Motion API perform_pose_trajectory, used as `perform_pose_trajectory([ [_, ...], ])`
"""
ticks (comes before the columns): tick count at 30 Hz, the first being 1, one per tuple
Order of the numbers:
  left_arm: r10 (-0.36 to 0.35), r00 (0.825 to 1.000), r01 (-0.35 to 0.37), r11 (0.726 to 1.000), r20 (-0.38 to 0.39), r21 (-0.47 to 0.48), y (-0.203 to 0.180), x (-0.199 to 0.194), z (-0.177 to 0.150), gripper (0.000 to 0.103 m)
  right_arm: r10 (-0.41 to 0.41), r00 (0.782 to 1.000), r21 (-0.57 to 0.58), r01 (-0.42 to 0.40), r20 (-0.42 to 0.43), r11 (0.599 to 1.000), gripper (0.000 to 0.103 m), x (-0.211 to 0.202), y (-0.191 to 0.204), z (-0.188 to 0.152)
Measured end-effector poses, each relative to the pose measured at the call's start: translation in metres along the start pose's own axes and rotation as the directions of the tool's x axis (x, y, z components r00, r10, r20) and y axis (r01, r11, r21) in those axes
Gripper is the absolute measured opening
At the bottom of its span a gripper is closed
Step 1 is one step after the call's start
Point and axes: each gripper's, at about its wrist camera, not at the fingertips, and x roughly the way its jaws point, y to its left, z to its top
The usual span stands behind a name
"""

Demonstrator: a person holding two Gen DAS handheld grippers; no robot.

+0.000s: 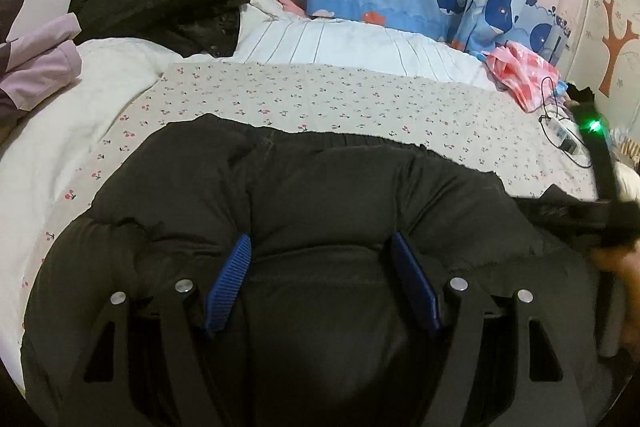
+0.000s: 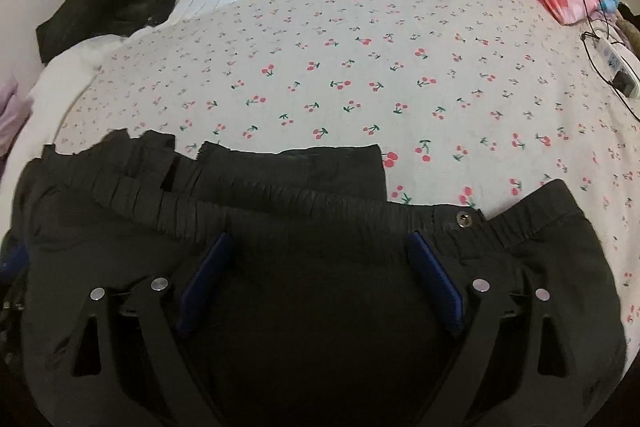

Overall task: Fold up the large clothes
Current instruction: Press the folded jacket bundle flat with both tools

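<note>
Both grippers, left [image 1: 320,263] and right [image 2: 318,267], hover with jaws apart over my black padded coat [image 1: 328,187] at six o'clock on the bed [image 2: 360,67], so I should pinch its hem evenly.

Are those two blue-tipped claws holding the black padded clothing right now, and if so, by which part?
Nothing is held. The left gripper and right gripper both stand open over the black padded garment, their pads clear of the fabric.
</note>
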Motion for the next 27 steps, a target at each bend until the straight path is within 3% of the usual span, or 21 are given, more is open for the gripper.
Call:
perform_pose_trajectory([
  [5,0.005,1.000,-0.005,1.000,0.011,0.007,-0.001,-0.001,-0.001,0.070,-0.081,0.988,0.038,0.077,0.133,0.996,0.085,-0.060,-0.027,-0.015],
  [8,0.007,1.000,-0.007,1.000,0.017,0.008,-0.002,-0.002,-0.002,0.070,-0.146,0.984,0.088,0.137,0.105,0.987,0.089,-0.057,-0.055,-0.033],
  [11,0.000,1.000,0.000,1.000,0.019,0.008,-0.003,-0.002,-0.003,0.070,-0.102,0.994,0.163,0.092,0.051,0.982,0.094,-0.032,-0.079,-0.048],
  [14,0.016,1.000,-0.017,1.000,0.019,0.023,-0.006,-0.001,-0.003,0.070,-0.113,0.993,0.150,0.106,0.039,0.983,0.095,-0.033,-0.076,-0.045],
  [17,-0.021,1.000,0.021,1.000,-0.008,0.014,0.000,-0.008,-0.001,0.070,-0.054,0.992,0.148,0.037,0.113,0.988,0.094,-0.065,-0.064,-0.051],
  [18,-0.058,0.998,0.058,0.998,-0.011,-0.008,0.009,-0.018,0.000,0.070,-0.025,0.983,0.119,0.003,0.180,0.993,0.094,-0.089,-0.053,-0.058],
  [20,-0.084,0.996,0.085,0.993,0.012,-0.083,0.036,-0.047,-0.001,0.071,-0.003,0.971,0.043,-0.007,0.237,0.999,0.094,-0.115,-0.030,-0.071],
  [23,-0.051,0.997,0.063,0.980,0.066,-0.189,0.085,-0.090,-0.011,0.081,0.036,0.973,-0.112,-0.010,0.229,0.994,0.094,-0.140,0.005,-0.099],
  [25,0.032,0.996,-0.004,0.948,0.084,-0.319,0.130,-0.119,-0.032,0.085,0.046,0.976,-0.190,-0.005,0.214,0.982,0.094,-0.145,0.024,-0.119],
  [27,0.062,0.997,-0.034,0.886,0.044,-0.462,0.173,-0.133,-0.060,0.086,0.025,0.988,-0.227,0.011,0.154,0.974,0.096,-0.131,0.036,-0.138],
])
